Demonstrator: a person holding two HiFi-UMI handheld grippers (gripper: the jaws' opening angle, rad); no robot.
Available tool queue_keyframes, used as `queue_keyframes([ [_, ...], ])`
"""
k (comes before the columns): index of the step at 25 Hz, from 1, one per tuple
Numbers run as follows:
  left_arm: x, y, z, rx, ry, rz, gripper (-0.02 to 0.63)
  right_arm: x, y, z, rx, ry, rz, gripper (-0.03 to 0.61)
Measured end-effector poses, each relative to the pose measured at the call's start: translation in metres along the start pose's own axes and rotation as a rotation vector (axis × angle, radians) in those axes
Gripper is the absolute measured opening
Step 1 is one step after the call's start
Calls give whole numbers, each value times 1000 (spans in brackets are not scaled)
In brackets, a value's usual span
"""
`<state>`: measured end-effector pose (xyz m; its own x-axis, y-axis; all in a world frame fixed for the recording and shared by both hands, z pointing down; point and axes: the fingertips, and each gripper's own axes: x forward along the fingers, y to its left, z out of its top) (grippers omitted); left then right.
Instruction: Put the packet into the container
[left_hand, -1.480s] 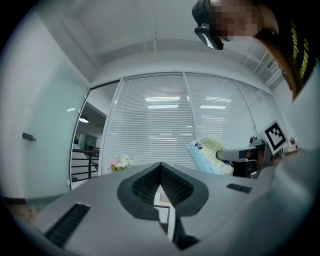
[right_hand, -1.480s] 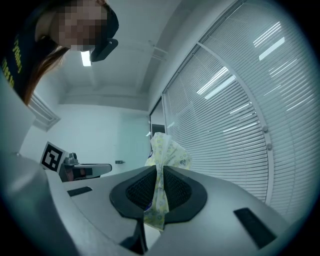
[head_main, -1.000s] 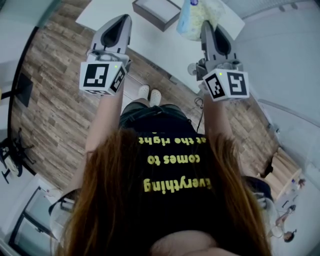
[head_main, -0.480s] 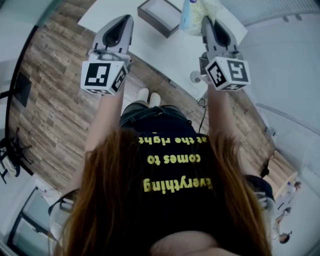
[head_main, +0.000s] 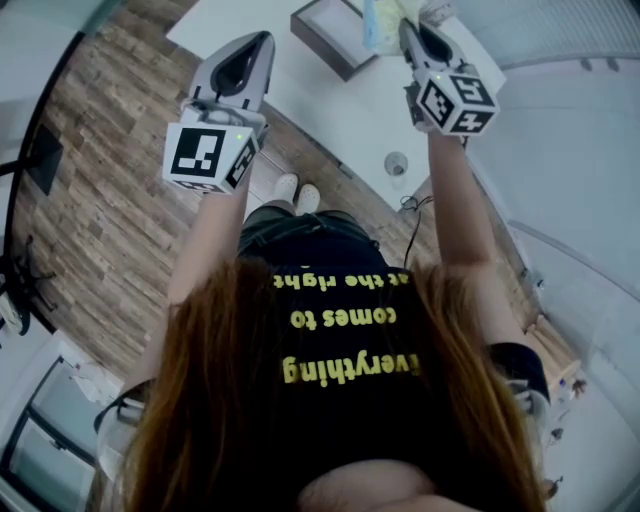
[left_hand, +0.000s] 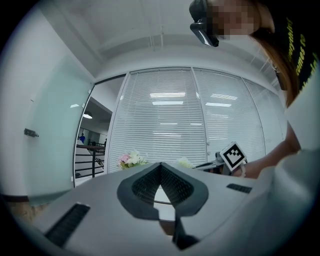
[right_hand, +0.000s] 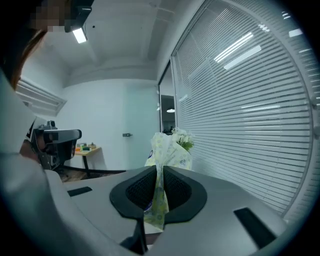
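Note:
In the head view a pale, flower-printed packet (head_main: 383, 20) hangs at the top edge over the white table (head_main: 330, 110). My right gripper (head_main: 405, 28) is shut on its edge. The right gripper view shows the thin wrapper (right_hand: 167, 150) pinched between the two dark pads (right_hand: 142, 189). The container (head_main: 318, 40), a dark-walled open box with a pale inside, stands on the table just left of the packet. My left gripper (head_main: 258, 42) is held up over the table's near edge, left of the box. Its pads (left_hand: 145, 185) meet at the tip with nothing between them.
A small round white object (head_main: 396, 163) lies on the table below my right arm. Under the table edge are the person's shoes (head_main: 298, 190) on a wooden floor (head_main: 110, 190). The left gripper view shows flowers (left_hand: 131, 159) in front of window blinds.
My right gripper has carried the packet up and away, further over the table beside the box. The left gripper has hardly moved.

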<state>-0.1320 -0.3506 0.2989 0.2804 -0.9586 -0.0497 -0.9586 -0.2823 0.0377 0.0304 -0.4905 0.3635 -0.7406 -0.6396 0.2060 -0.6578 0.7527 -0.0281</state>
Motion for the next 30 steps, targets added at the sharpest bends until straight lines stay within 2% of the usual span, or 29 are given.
queue_keyframes([
  [8,-10,8,-1,-10,13,34,2,55,2,-41,-107,165,160,46],
  [16,-19,18,-3,-7,30,72,2,81,17,-76,-324,301,346,46],
  [24,-24,20,-3,-6,39,91,2,101,17,-104,-344,396,368,46],
  [30,-36,24,-5,-1,50,123,2,124,23,-146,-371,510,384,46],
])
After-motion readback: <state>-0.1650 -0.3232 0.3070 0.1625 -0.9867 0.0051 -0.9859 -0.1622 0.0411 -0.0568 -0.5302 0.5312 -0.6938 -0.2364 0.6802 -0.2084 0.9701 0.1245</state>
